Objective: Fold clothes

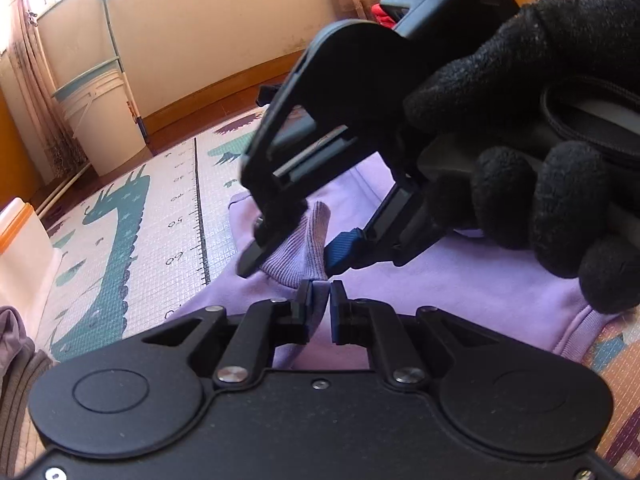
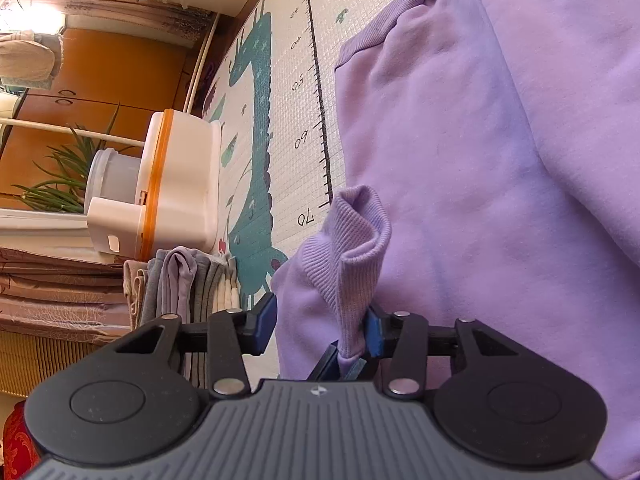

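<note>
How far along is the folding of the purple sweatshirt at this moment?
Done: the purple sweatshirt lies spread on the play mat, and a stack of folded clothes sits beside it. In hand: the left gripper is shut on the sleeve near the ribbed cuff, while the right gripper stands open around that cuff. Left: the sleeve is not laid flat, and the body shows no fold yet.

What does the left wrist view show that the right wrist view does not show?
Only the left wrist view shows the gloved hand, the left gripper shut on purple fabric and a pole against the wall. Only the right wrist view shows the plant and stacked clothes. Both show the purple sweatshirt, its ribbed cuff, the play mat and the open right gripper.
</note>
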### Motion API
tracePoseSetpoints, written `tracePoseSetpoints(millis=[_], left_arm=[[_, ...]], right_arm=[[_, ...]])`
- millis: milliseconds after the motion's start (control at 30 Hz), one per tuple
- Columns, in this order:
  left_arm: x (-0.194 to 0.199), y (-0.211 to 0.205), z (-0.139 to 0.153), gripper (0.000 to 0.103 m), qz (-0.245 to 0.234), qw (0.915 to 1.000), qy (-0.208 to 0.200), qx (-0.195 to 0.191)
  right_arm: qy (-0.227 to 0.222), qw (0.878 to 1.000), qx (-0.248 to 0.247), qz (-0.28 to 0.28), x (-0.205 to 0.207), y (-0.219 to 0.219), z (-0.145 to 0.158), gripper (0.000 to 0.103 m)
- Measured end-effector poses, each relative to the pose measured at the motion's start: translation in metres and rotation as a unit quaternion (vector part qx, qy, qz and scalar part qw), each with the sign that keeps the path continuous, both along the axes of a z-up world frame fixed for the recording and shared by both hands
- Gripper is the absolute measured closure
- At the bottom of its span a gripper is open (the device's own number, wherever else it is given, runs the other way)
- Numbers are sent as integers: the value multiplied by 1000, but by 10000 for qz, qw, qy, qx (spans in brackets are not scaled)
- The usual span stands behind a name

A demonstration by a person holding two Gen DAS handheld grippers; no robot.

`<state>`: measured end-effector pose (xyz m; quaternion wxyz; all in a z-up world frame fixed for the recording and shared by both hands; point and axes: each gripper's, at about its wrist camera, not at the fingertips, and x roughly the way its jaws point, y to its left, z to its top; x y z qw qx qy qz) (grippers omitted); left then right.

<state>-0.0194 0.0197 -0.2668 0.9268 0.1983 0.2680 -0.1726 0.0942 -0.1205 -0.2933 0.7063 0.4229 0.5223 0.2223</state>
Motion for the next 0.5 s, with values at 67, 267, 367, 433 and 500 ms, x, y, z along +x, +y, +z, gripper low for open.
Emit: tracePoseSetpoints(millis=[67,267,367,433,500], left_arm=[[0,2,3,94,26,10000,-54,-60],[-11,24,15,47,464,9977,-283,-396],[-14,39,15,43,736,9961,-260,-417],[-16,46,13,40,782,9955,-36,-532],[-17,53,11,40,826,9943,187,-646]], right_arm=[[-61,10000,-59,-34,-1,-5,1,89],[-523,9984,-73,-183,1,-28,27,94],[-816,9965,-51,-200,8,-40,49,94],[-1001,9948,-10,-179,13,-47,66,94],[-1160,9931,18,-144,17,-54,82,94]])
